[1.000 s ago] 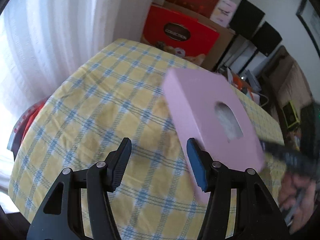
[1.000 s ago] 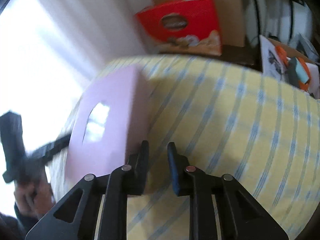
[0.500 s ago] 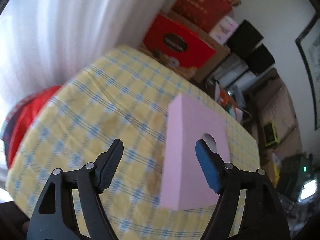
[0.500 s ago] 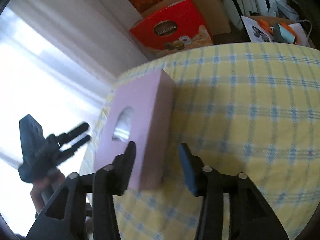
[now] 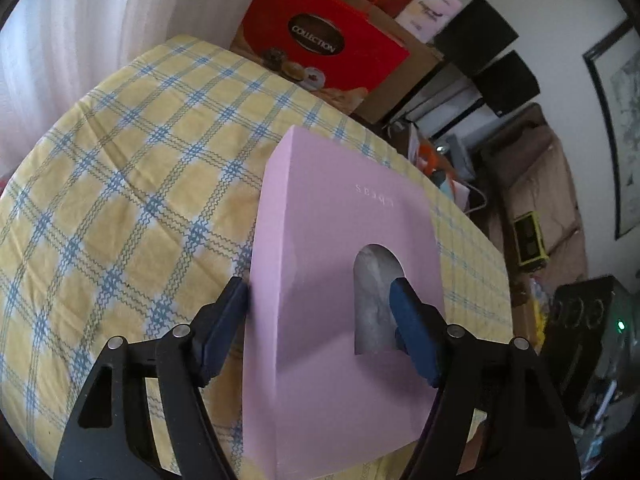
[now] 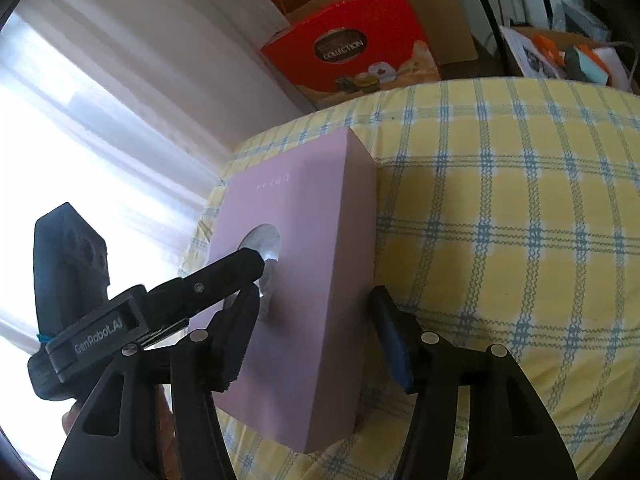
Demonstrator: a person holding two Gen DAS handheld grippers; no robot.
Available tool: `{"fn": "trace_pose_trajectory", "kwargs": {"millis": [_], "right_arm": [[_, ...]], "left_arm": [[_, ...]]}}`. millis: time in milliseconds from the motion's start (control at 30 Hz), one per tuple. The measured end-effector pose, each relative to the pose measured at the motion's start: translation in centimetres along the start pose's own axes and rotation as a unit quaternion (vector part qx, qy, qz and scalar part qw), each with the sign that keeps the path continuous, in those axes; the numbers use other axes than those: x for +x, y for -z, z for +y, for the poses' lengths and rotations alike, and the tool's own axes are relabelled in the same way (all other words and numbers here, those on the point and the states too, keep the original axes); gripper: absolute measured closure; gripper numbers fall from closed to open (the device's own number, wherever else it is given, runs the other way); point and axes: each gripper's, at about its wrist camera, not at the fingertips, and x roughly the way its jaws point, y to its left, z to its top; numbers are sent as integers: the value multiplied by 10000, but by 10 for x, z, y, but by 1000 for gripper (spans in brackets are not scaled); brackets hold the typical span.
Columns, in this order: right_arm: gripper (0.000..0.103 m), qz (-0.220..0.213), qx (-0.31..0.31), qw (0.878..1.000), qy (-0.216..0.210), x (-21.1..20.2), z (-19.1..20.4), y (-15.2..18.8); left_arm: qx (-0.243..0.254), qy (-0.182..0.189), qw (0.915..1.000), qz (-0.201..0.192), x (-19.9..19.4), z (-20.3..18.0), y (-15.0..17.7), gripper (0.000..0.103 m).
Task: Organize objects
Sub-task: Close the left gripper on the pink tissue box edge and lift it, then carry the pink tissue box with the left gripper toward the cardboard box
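Note:
A pink flat box with an arched window cutout showing grey-white contents stands on edge on the yellow-and-blue checked tablecloth. My left gripper is open and straddles the box, one finger by its narrow side, the other over the cutout face. In the right wrist view the same box stands between the open fingers of my right gripper. The left gripper's finger reaches in from the left and its tip sits at the round cutout.
A red "Collection" biscuit box and brown cartons stand behind the table's far edge. White curtains hang at the left. Black speakers and cluttered shelves lie to the right, beyond the table edge.
Both grippers have closed in on the pink box, which now lies between each pair of fingers. The right gripper has opened wider. The left finger has reached the cutout.

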Motion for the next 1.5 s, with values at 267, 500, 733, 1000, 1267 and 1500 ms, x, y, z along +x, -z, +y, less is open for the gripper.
{"fn": "trace_pose_trajectory", "kwargs": {"millis": [267, 500, 733, 1000, 1267, 1500], "right_arm": [[54, -237, -468, 9977, 436, -21, 19, 12], [14, -82, -860, 9957, 321, -22, 34, 65], [0, -2, -1196, 9917, 462, -26, 57, 100], [0, -190, -780, 9957, 455, -30, 58, 119], [0, -661, -916, 9903, 809, -34, 76, 144], [0, -637, -1032, 9890, 843, -33, 82, 140]], "left_arm": [[-117, 44, 9999, 6, -15, -2, 13, 38], [-253, 271, 9987, 363, -29, 14, 41, 43], [631, -108, 9915, 1129, -36, -9, 58, 25], [284, 287, 9911, 1265, -44, 10, 57, 26], [-87, 791, 9868, 1408, -44, 27, 50, 26], [-244, 1223, 9824, 1393, -43, 40, 44, 26]]}}
